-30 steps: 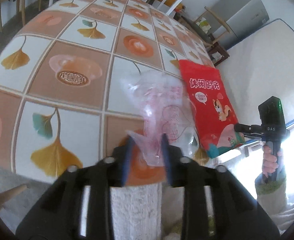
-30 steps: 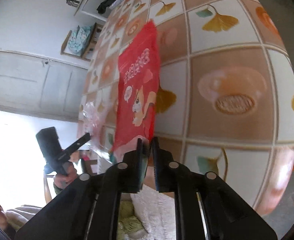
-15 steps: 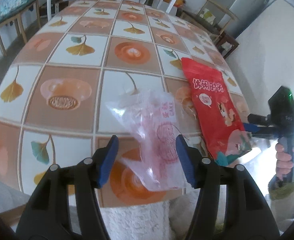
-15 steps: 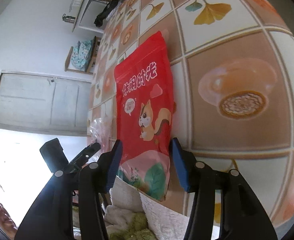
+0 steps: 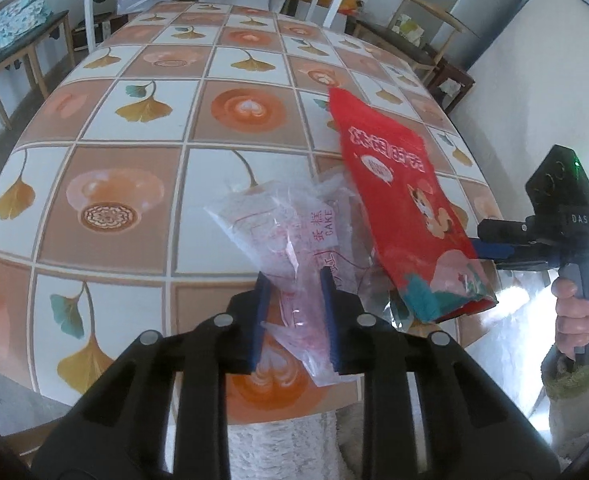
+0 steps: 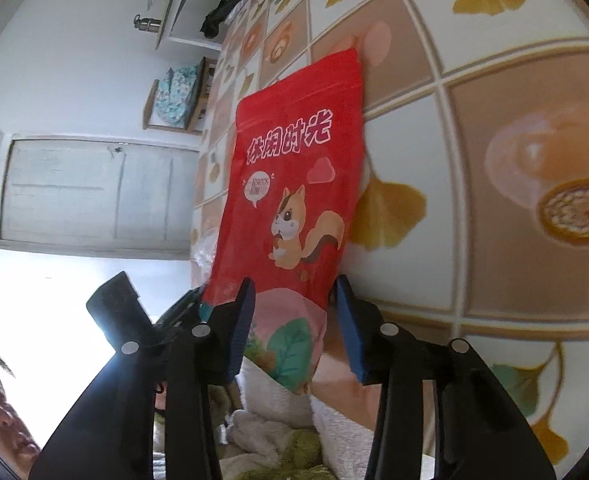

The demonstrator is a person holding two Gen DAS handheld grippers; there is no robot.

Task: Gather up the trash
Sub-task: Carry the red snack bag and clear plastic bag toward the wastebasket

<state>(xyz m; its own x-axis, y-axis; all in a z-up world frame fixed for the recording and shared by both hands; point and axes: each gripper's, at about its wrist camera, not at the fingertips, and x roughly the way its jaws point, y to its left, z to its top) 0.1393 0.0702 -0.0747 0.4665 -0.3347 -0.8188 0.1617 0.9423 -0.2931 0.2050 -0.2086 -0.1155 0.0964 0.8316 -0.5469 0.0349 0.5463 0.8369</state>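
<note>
Grasping is the step in hand, judged from both views. Left gripper (image 5: 295, 312), lower centre of the left wrist view: jaws closing, narrowly apart, with the clear pink-printed wrapper (image 5: 294, 236) between them; firm pad contact cannot be confirmed. Right gripper (image 6: 294, 320), lower centre of the right wrist view: jaws closing, moderately apart, straddling the bottom edge of the red snack bag (image 6: 294, 184) without pressing it. Both items sit at the near edge of the table (image 5: 134, 208). Next move: complete both closures, then lift.
</note>
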